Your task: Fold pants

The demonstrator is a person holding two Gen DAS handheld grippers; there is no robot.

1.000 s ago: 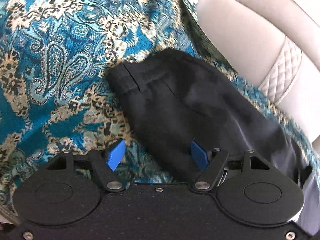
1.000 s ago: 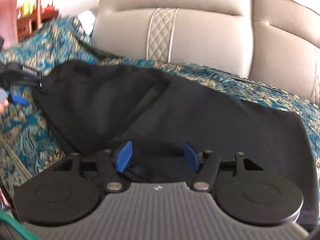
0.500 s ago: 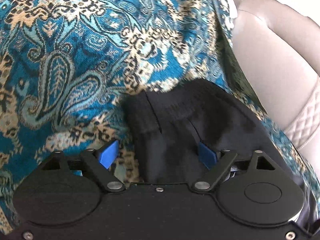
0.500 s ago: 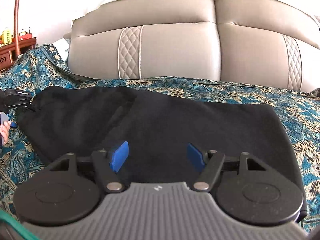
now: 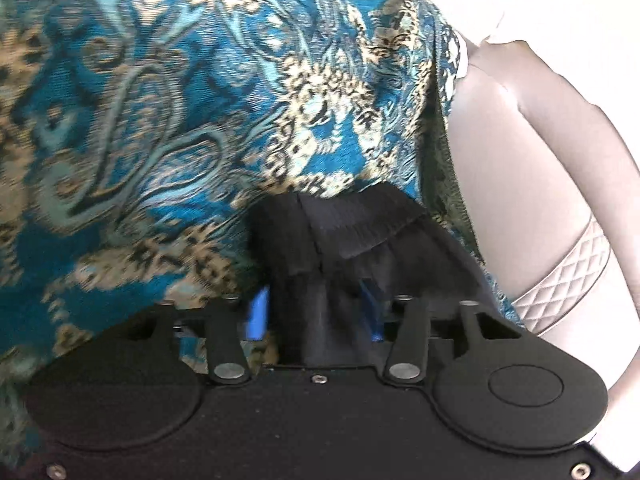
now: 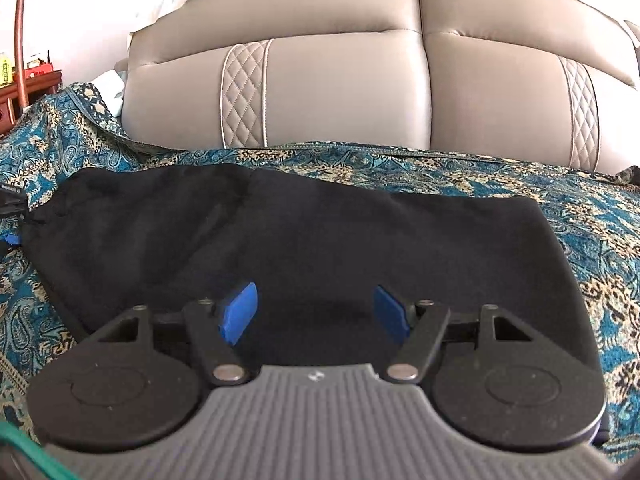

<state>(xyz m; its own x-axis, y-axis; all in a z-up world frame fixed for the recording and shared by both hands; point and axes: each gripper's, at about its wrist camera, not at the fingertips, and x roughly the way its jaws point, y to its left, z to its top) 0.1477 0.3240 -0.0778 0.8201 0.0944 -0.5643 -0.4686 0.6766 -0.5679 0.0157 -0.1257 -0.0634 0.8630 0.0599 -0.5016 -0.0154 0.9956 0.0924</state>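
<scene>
Black pants lie spread flat on a teal paisley cover. In the left wrist view their waistband corner is bunched into ruffles between the blue pads of my left gripper. Its jaws are closing and both pads touch the gathered cloth. My right gripper hovers low over the near edge of the pants with its blue pads wide apart and only flat cloth under them. At the far left of the right wrist view a blue fingertip of the left gripper shows at the waistband end.
A beige leather sofa back with quilted strips rises right behind the pants and also shows as the sofa back in the left wrist view. Red wooden furniture stands at the far left. Bare paisley cover stretches left of the waistband.
My left gripper slid forward over the waistband corner and its jaws narrowed, gathering the cloth into folds. The right gripper stayed open and shifted slightly over the pants.
</scene>
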